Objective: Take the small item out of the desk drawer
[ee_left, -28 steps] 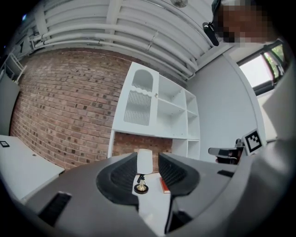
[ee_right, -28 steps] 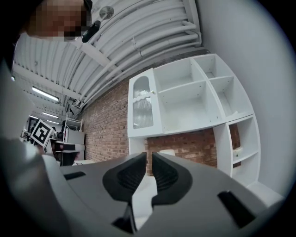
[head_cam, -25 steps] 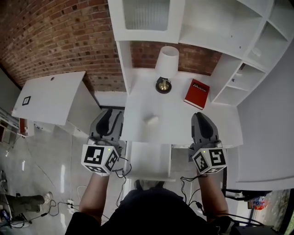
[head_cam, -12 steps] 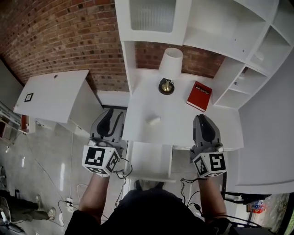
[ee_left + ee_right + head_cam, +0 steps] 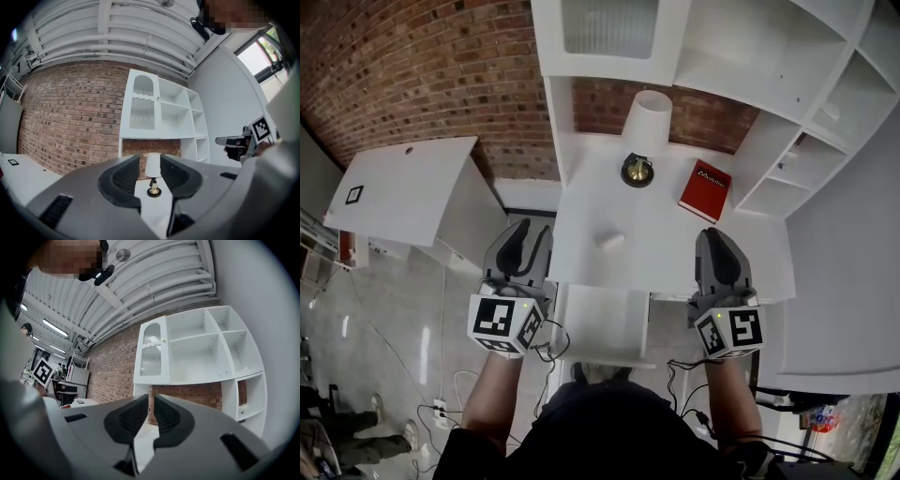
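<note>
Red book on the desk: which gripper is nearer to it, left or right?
Right. The right gripper is just in front of the red book, at the near edge of the desk; the left gripper is off its left side.

The white desk (image 5: 675, 255) carries a lamp (image 5: 647, 122), red book (image 5: 703, 190), small white cylinder (image 5: 609, 240)

I was looking into a home-office corner staged inside an industrial hall. A white tabletop (image 5: 661, 246) with a shelf unit (image 5: 750, 66), a lamp (image 5: 642, 136) and a red book (image 5: 704, 190) stood against a brick wall (image 5: 422, 84), like a study. Overhead ran a ribbed ceiling (image 5: 117, 37) with strip lights (image 5: 54, 326). Loose cables (image 5: 431, 417) trailed over the floor (image 5: 394, 319), and a side table (image 5: 412, 192) carried a square marker (image 5: 353, 194).
</note>
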